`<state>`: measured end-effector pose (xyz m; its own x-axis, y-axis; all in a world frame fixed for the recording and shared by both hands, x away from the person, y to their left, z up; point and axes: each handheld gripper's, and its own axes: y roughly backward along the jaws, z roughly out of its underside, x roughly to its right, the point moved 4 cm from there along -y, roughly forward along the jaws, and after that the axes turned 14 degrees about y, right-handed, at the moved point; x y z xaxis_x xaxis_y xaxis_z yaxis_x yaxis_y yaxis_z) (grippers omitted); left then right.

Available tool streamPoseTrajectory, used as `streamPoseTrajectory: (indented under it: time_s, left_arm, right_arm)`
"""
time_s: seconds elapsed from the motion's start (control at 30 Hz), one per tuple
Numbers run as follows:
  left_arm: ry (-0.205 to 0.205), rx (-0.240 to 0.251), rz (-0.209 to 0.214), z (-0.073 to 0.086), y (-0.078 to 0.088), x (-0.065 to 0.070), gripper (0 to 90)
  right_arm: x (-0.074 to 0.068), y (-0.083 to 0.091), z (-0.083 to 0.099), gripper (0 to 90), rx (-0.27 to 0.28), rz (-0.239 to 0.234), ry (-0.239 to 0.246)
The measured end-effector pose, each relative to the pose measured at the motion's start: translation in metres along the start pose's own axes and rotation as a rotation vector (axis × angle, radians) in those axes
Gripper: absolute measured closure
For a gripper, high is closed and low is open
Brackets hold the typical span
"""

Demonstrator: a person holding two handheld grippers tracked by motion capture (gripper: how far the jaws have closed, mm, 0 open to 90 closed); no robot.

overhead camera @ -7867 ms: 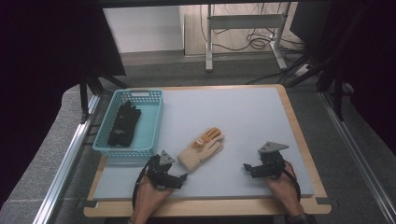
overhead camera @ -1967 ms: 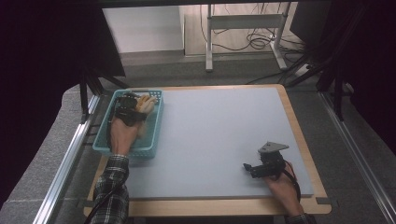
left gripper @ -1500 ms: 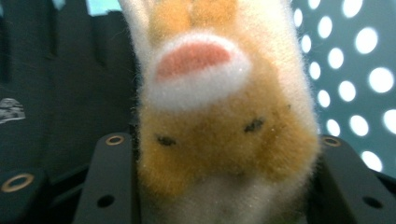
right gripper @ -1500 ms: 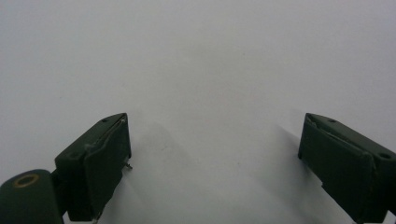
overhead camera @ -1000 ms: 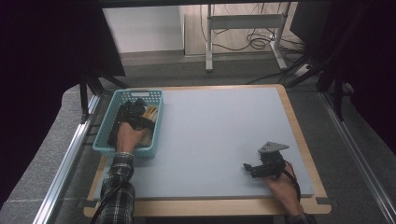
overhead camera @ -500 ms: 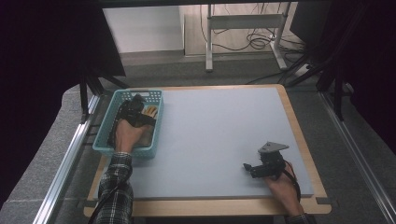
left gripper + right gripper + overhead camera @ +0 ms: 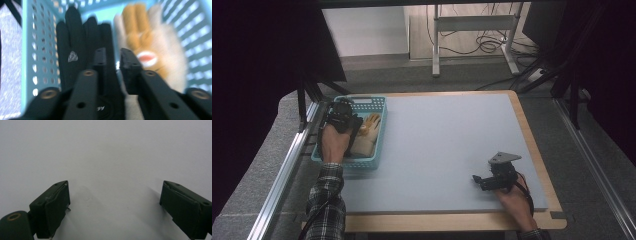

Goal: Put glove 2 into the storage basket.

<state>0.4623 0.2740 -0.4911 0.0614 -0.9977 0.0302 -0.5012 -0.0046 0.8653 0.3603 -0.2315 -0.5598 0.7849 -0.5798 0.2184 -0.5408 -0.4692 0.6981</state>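
Left gripper view: the left gripper [image 7: 112,65] hangs over the basket with its fingers [image 7: 130,67] drawn nearly together, a thin slit between them and nothing in it; they have just been closing, on air.
Below the fingers: the cream glove [image 7: 155,50] with tan fingers and an orange patch lies flat on the basket floor, just right of the black glove [image 7: 75,47], the two side by side and touching along their edges.
Basket: the turquoise basket [image 7: 377,102] sits at the far left of the table [image 7: 447,140]; in the high view the left gripper [image 7: 339,116] is over it, the cream glove [image 7: 368,131] lying toward its right wall.
Handling, cream glove: I'd judge it light, limp knit cloth, likely to droop and fold when lifted; not fragile, and the coated palm should grip well.
Where to hold: a pinch on the cuff or across the palm looks safest; the glove's fingers would stretch and slip out.
Risk: the black glove lies so close that a careless pinch could catch both.
Right gripper view: the right gripper [image 7: 115,205] has its fingers [image 7: 53,202] spread wide over bare table, holding nothing.
Right side: in the high view the right gripper [image 7: 492,180] rests at the near right of the table, well apart from the basket.
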Motion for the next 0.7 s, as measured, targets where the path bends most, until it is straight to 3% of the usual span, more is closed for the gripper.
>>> streamPoseTrajectory:
  time_s: [0.17,0.3,0.43,0.53,0.7]
  left_arm:
    - [-0.003,-0.108,0.039,0.011,-0.029,0.008,84.5]
    - [0.006,-0.117,0.097,0.010,-0.036,0.020,87.1]
    - [-0.010,-0.116,0.115,0.009,-0.030,0.025,87.6]
    - [-0.001,-0.083,0.083,0.008,-0.025,0.019,78.4]
    - [0.035,-0.017,0.024,0.005,-0.020,0.005,52.0]
  right_arm:
    - [0.000,0.000,0.000,8.9,0.000,0.000,0.000]
    - [0.000,0.000,0.000,8.9,0.000,0.000,0.000]
    - [0.000,0.000,0.000,8.9,0.000,0.000,0.000]
    - [0.000,0.000,0.000,8.9,0.000,0.000,0.001]
    - [0.000,0.000,0.000,8.9,0.000,0.000,0.000]
